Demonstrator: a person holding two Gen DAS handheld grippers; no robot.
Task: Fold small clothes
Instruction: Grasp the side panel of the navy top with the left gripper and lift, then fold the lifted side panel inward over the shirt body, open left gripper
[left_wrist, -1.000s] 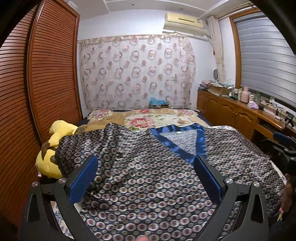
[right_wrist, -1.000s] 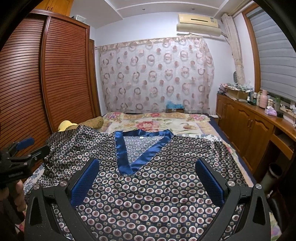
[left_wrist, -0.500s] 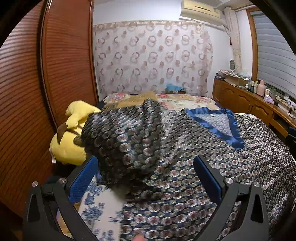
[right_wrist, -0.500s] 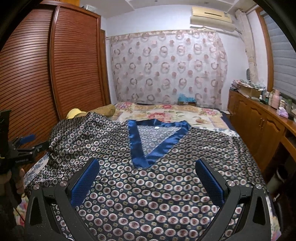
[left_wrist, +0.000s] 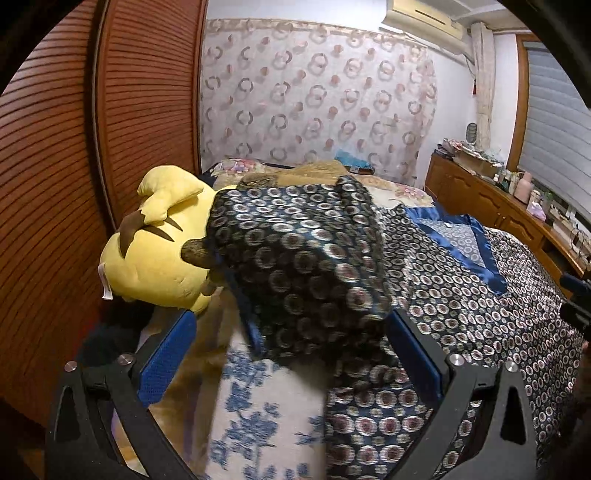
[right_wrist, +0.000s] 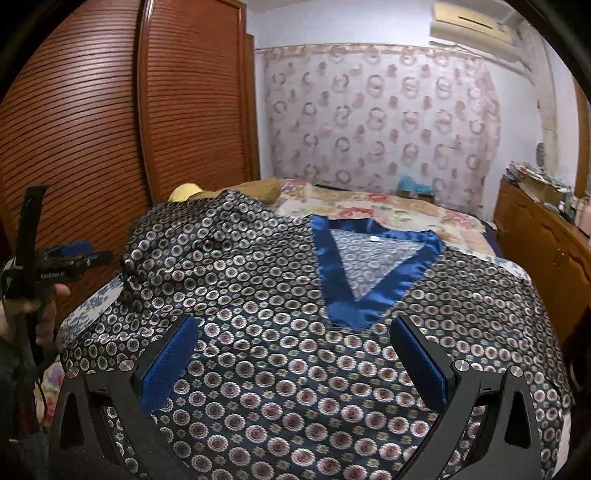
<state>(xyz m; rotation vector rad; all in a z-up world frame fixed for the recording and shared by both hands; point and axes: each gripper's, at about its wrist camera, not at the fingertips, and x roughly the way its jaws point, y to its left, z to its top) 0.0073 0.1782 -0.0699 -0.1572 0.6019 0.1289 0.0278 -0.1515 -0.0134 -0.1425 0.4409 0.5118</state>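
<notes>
Both grippers' jaws gape wide, holding nothing: left gripper (left_wrist: 291, 354) before the shirt's (right_wrist: 295, 332) bunched sleeve (left_wrist: 295, 258), right gripper (right_wrist: 293, 354) over its front.

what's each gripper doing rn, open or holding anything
Left gripper: open, holding nothing, aimed at the patterned top's sleeve.
Right gripper: open, holding nothing, over the patterned top.
</notes>
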